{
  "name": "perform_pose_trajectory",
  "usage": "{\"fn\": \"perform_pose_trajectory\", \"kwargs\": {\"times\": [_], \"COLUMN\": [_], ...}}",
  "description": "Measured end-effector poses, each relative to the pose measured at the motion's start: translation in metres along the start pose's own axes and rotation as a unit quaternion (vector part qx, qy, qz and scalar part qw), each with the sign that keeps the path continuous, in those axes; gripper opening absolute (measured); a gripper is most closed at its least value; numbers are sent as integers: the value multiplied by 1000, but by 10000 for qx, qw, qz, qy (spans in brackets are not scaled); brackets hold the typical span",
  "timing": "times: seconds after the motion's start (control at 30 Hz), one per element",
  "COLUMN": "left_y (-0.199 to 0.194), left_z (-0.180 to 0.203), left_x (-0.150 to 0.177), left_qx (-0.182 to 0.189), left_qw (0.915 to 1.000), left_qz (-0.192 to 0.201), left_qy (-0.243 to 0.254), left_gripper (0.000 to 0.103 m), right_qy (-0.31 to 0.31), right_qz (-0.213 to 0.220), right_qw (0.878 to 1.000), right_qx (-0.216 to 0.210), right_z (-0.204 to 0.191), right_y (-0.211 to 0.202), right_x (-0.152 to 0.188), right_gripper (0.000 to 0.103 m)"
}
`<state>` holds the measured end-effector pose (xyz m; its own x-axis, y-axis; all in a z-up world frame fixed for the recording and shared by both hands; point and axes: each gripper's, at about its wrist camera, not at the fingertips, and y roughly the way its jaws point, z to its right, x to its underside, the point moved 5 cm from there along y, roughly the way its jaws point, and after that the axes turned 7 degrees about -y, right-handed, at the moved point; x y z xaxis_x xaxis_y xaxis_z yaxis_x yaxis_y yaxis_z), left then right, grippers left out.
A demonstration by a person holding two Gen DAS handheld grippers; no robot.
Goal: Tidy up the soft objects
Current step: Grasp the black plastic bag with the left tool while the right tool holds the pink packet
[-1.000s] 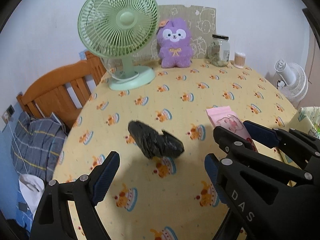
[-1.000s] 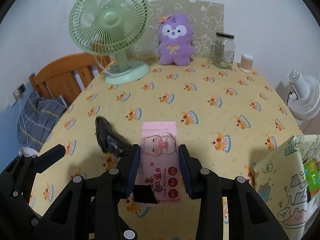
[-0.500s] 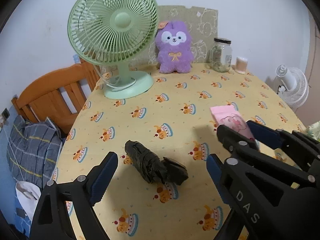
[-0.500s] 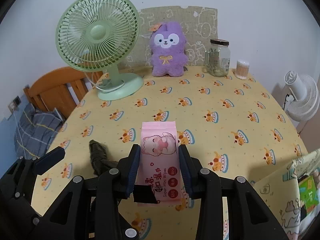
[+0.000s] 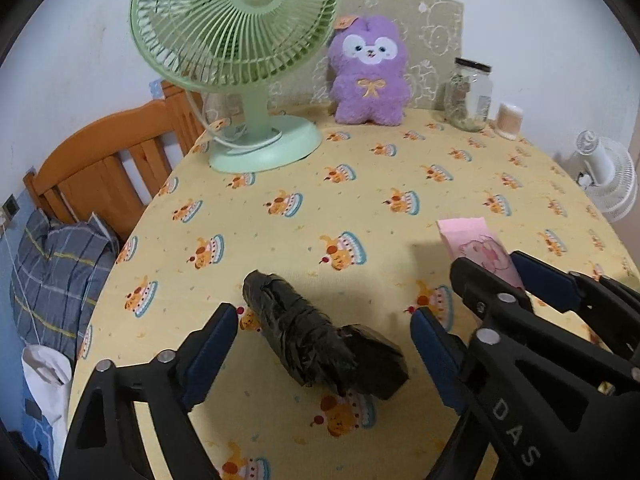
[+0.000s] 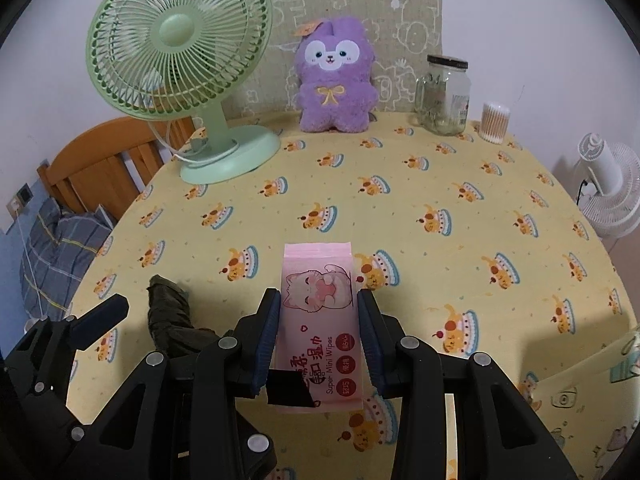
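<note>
A black crumpled plastic bundle (image 5: 320, 340) lies on the yellow tablecloth (image 5: 360, 184). My left gripper (image 5: 324, 340) is open, its two blue-padded fingers on either side of the bundle, not touching it. The bundle also shows in the right wrist view (image 6: 170, 316). My right gripper (image 6: 318, 336) is shut on a pink pack of mini wipes (image 6: 320, 308), held above the cloth; the pack also shows in the left wrist view (image 5: 476, 244). A purple plush toy (image 6: 334, 80) sits upright at the table's far edge.
A green desk fan (image 6: 180, 60) stands at the far left. A glass jar (image 6: 442, 96) and a cotton-swab tub (image 6: 495, 122) stand at the far right. A wooden chair (image 5: 104, 168) is left of the table. A patterned bag (image 6: 592, 400) is at my lower right.
Both grippers have drawn lower and nearer the table. The black bundle now lies between my left fingers. The wipes pack stays gripped in the right gripper.
</note>
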<state>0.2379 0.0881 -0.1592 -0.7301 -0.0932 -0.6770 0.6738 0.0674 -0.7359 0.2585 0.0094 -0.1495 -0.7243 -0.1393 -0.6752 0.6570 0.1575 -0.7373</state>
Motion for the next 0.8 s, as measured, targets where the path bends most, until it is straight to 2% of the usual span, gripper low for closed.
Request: {"fn": "perform_pose_trajectory", "kwargs": {"times": [0.13,0.4,0.53,0.8], "left_y": [12,13,9,-7], "left_z": [-2,0,0,2], "left_x": [4,6,8,19], "left_qx": [42,59,59,155], "left_qw": [9998,9999,9999,9998], "left_qz": [-166,-123,-105,-87], "left_qy": [-97,-55,-6,5], "left_gripper": [72,60,55,52], "right_qy": [-18,12,-1,-66], "right_qz": [-109,-182,-163,-84], "right_qw": [9999,9998,9999,9999], "right_qx": [-18,-46,-24,38], "right_z": [-1,-1,-1,-2], "right_y": [10,16,13,-4], "right_x": [3,6,8,17], "right_gripper": [42,42,42,42]}}
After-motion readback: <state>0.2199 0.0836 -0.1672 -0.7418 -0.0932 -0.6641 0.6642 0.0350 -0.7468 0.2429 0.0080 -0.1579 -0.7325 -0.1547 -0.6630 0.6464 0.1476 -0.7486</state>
